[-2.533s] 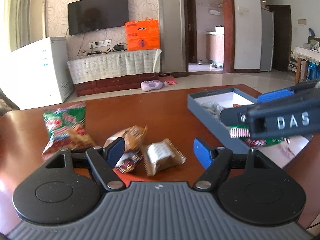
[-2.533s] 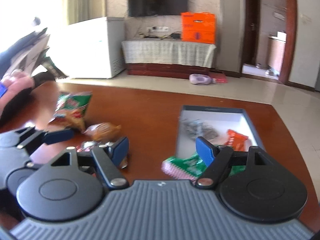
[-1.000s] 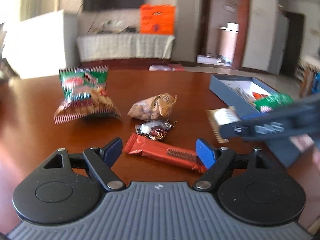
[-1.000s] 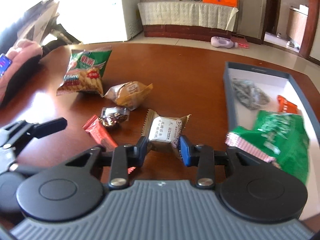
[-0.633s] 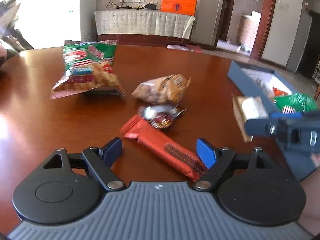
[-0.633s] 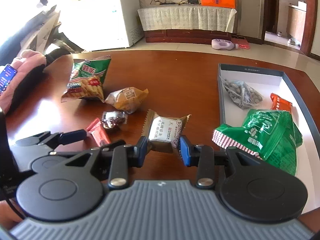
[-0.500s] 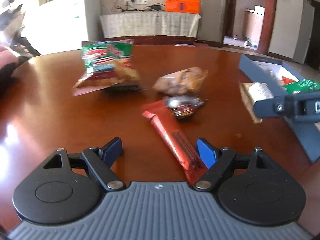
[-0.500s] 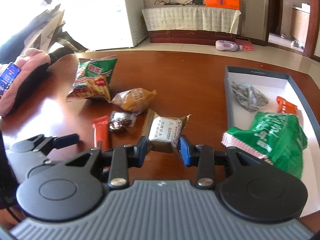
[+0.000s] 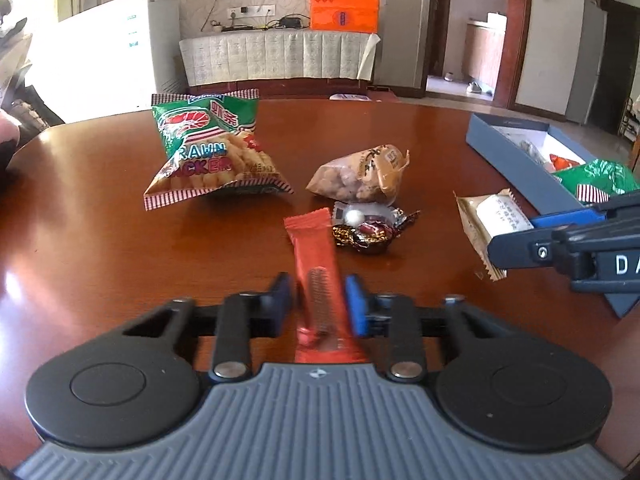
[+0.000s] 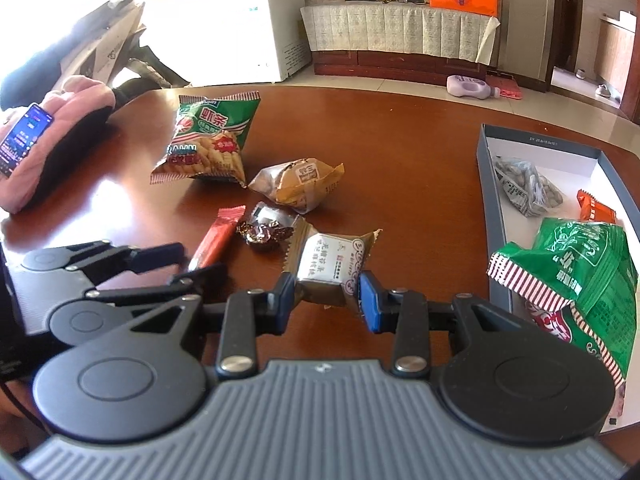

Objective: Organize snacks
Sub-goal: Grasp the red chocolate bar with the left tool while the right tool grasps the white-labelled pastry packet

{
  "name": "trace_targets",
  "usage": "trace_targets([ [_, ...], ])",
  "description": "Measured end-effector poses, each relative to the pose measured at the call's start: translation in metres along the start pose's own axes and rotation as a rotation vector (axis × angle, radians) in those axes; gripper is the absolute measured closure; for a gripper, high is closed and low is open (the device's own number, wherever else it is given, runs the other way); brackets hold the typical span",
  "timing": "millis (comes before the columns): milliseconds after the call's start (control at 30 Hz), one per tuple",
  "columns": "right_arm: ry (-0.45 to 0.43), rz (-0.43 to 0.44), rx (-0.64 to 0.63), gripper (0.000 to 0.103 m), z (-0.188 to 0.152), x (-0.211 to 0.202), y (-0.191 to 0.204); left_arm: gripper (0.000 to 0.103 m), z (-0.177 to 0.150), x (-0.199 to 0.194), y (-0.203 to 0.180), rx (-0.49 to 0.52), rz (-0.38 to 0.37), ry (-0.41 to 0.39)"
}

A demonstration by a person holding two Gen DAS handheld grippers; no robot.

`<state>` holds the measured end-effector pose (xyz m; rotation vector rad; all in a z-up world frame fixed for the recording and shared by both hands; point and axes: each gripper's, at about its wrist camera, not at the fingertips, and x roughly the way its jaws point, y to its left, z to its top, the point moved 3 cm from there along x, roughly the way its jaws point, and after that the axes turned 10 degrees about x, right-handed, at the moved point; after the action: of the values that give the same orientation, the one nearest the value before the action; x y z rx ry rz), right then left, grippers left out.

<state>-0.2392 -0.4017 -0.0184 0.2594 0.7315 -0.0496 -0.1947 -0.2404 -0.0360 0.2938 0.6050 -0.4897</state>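
Red bar (image 9: 316,276) between left hand-held gripper (image 9: 318,304) (clamped).

Red bar (image 9: 316,276) near end hidden under claw.

Strong daylight floods in from the upper left of both views, blowing that corner out to white and laying bright glare on the left of the glossy tabletop (image 10: 400,152). Fisheye bending curves the edges; the left gripper's (image 9: 318,300) fingertips (image 9: 282,294) are motion-blurred.

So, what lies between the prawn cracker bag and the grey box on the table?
In the right wrist view, the brown nut packet lies between prawn cracker bag and grey box; beyond it, bare table.
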Motion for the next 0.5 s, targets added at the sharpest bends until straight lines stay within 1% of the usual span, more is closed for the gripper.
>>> trace_targets([
  [100,0.002,0.006,-0.017,0.064,-0.002,0.0,0.004,0.079,-0.001,-0.001,0.004,-0.034,-0.008,-0.004],
  [200,-0.001,0.012,-0.026,0.064,-0.003,-0.001,0.008,0.079,-0.001,-0.004,0.005,-0.045,-0.006,-0.003],
  [500,-0.034,0.032,-0.038,0.064,0.0,-0.015,0.014,0.079,0.009,-0.021,0.0,-0.004,0.03,-0.06],
])
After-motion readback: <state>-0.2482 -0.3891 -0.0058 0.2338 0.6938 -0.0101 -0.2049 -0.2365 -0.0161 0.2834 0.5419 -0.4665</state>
